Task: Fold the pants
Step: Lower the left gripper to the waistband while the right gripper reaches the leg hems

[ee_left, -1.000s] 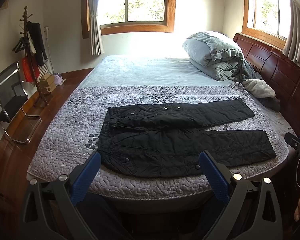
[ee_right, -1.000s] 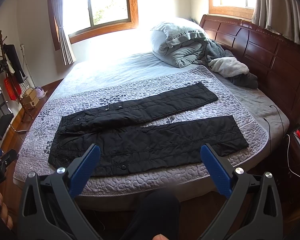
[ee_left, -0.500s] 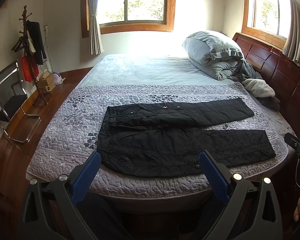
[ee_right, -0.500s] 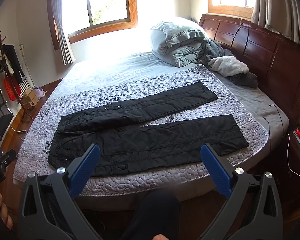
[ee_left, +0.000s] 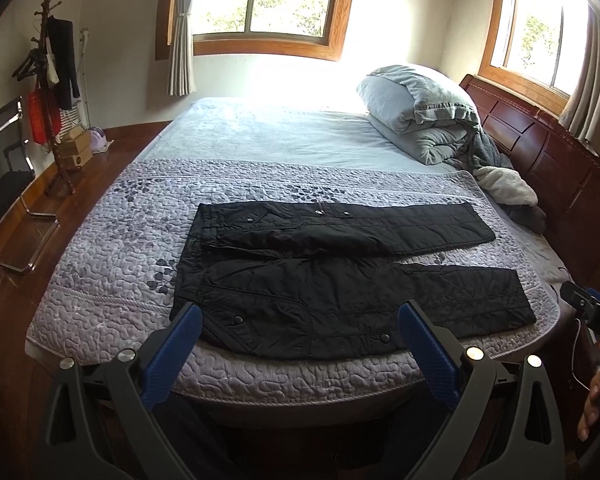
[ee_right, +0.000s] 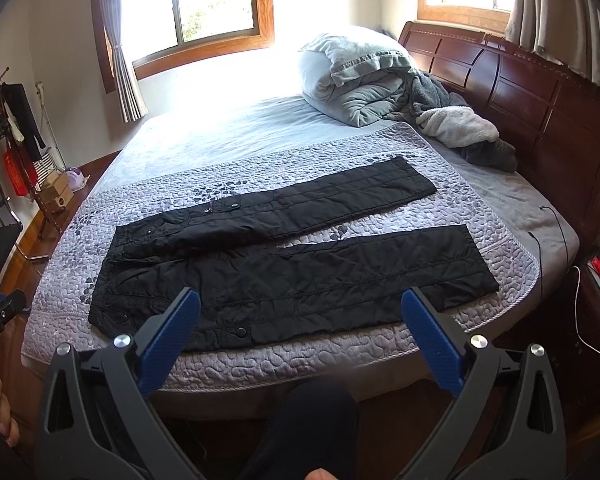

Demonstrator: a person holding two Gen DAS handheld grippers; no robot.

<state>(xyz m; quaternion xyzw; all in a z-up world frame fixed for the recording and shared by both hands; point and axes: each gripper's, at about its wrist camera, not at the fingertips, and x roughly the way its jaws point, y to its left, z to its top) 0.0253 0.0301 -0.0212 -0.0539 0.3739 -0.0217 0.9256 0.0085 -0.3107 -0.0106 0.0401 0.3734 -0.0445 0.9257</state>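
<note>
Black quilted pants [ee_left: 340, 280] lie flat across the frame's middle on a grey quilted bedspread [ee_left: 112, 264], legs spread rightward. Left gripper [ee_left: 300, 344] and right gripper [ee_right: 300, 332] hang at the bottom edge, jaws wide apart, holding nothing.

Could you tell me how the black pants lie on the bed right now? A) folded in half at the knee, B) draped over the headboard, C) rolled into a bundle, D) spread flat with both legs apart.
D: the pants lie flat on the quilt with a strip of quilt showing between the two legs, and neither gripper touches them.
</note>
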